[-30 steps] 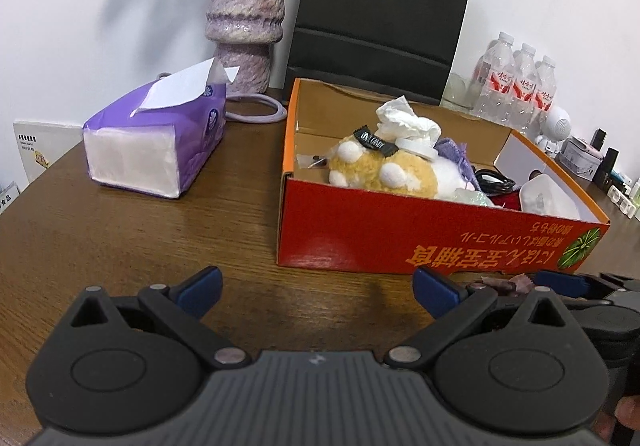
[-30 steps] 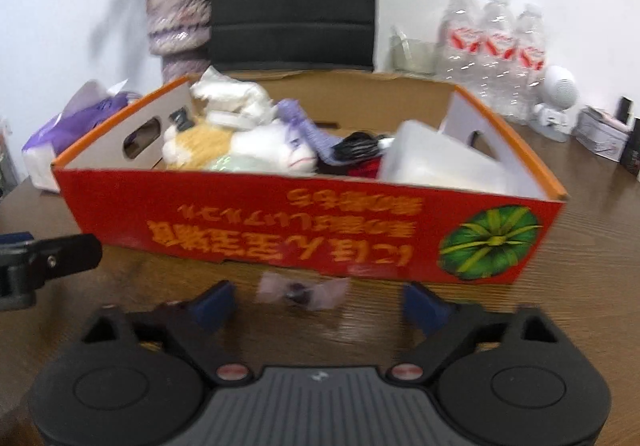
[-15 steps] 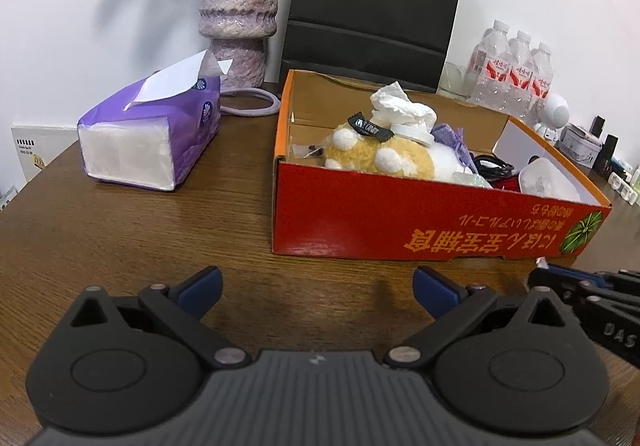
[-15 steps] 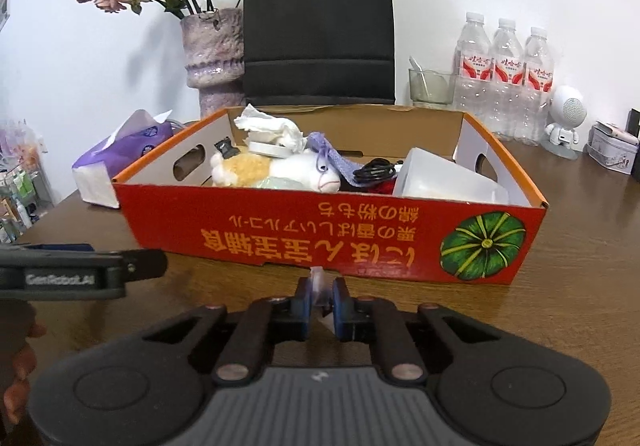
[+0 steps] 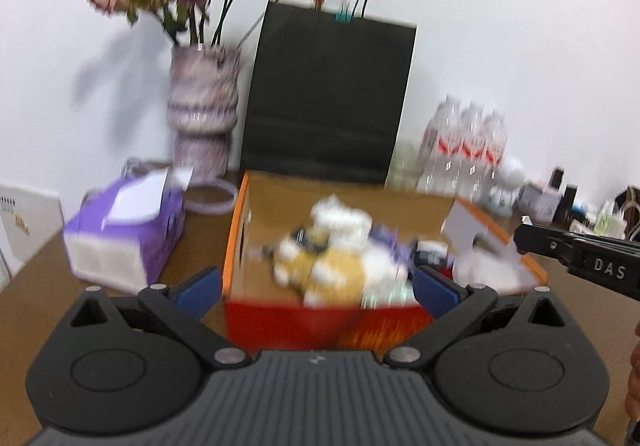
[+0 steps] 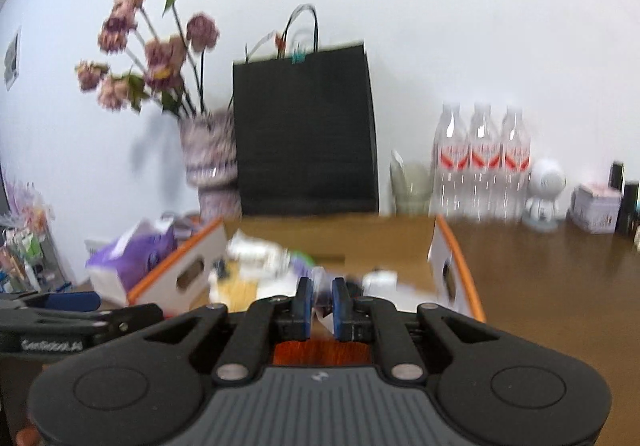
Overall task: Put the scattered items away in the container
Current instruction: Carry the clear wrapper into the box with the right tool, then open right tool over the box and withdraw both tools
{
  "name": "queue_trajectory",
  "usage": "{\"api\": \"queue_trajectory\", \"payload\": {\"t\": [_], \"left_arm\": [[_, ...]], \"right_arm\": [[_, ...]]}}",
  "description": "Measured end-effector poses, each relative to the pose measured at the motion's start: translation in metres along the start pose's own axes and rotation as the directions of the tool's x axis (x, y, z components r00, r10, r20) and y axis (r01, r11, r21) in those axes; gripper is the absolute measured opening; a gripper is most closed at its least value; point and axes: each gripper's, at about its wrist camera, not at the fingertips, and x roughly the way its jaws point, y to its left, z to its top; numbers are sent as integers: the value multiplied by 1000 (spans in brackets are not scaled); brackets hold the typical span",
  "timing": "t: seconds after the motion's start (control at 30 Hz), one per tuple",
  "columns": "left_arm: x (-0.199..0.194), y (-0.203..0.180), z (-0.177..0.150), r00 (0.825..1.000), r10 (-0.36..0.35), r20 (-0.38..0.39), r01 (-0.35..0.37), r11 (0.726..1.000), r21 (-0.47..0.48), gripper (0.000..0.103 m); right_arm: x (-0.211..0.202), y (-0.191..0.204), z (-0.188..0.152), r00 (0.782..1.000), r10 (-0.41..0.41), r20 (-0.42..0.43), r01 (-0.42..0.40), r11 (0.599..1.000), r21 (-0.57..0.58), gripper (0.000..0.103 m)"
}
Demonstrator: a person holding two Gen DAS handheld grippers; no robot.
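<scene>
The red and orange cardboard box (image 5: 320, 326) stands on the wooden table and holds a yellow plush toy (image 5: 332, 270), crumpled tissue and other small items. My right gripper (image 6: 319, 294) is shut on a small candy in a clear wrapper (image 6: 325, 320), held above the box's near wall (image 6: 320, 352). My left gripper (image 5: 316, 290) is open and empty, raised in front of the box. The right gripper's fingers (image 5: 580, 258) reach in from the right in the left wrist view. Both views are blurred.
A purple tissue pack (image 5: 124, 230) lies left of the box. Behind stand a vase with dried flowers (image 5: 204, 114), a black paper bag (image 5: 328, 98), water bottles (image 5: 464, 150) and a small white figure (image 6: 546, 190). Bare table (image 6: 560, 286) lies to the right.
The right gripper shut on the wrapped candy that lay in front of the box and lifted it. Both grippers rose, so the box now sits lower in both views.
</scene>
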Motion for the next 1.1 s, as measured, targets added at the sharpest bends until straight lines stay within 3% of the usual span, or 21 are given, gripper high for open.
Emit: {"api": "queue_trajectory", "payload": {"t": [0.13, 0.23, 0.43, 0.67, 0.73, 0.8, 0.83, 0.87, 1.1], "left_arm": [[15, -6, 27, 998, 12, 56, -12, 1000, -11, 103], [34, -7, 44, 995, 67, 67, -65, 997, -35, 103], [66, -6, 40, 994, 108, 20, -107, 994, -36, 103], [72, -7, 34, 993, 114, -7, -115, 993, -15, 103], [73, -8, 34, 993, 118, -15, -118, 993, -5, 103], [73, -8, 33, 993, 119, -17, -119, 993, -1, 103], [72, -7, 33, 993, 117, -17, -117, 993, -2, 103], [72, -7, 33, 993, 116, -16, -116, 993, -3, 103], [70, -8, 33, 994, 110, -12, -110, 994, -2, 103]], "right_arm": [[14, -4, 23, 999, 10, 48, -11, 1000, 15, 9], [32, -7, 34, 998, 19, 67, -21, 999, 29, 9], [70, -15, 31, 1000, 31, -4, -30, 999, 45, 9], [84, -23, 22, 998, 19, -61, -16, 998, 58, 11], [84, -21, 22, 997, 23, -80, -19, 999, 49, 23], [84, -21, 24, 995, 14, -99, -8, 998, 55, 103], [84, -21, 24, 994, 5, -105, 1, 998, 55, 99], [86, -20, 25, 993, -5, -119, 11, 999, 48, 103], [94, -19, 26, 992, -27, -124, 30, 999, 28, 103]]}}
